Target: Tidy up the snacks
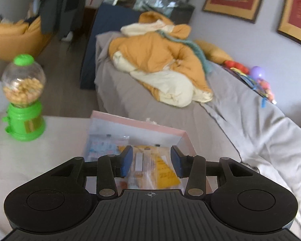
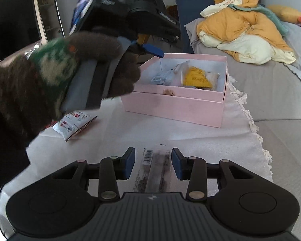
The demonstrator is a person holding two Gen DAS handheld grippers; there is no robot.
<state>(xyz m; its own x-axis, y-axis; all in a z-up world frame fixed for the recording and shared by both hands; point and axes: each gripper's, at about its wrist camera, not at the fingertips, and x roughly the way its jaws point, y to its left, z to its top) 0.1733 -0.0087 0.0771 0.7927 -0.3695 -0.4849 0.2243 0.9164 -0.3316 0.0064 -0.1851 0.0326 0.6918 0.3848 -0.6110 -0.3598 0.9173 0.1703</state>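
Observation:
A pink box (image 2: 174,104) stands on the white cloth and holds several snack packets, among them a yellow one (image 2: 197,78). My left gripper (image 1: 151,161) is open and empty, hovering above the box (image 1: 166,129) over the yellow packet (image 1: 166,173). It also shows in the right wrist view (image 2: 150,50), held by a gloved hand. My right gripper (image 2: 152,163) is open, its fingers either side of a clear flat packet (image 2: 153,168) with a barcode lying on the cloth. A white and red snack packet (image 2: 74,125) lies to the left.
A green candy dispenser (image 1: 23,98) filled with nuts stands on the table at the left. A grey sofa (image 1: 250,116) with a heap of orange and cream bedding (image 1: 160,66) lies behind the box. The cloth's fringed edge (image 2: 252,124) runs along the right.

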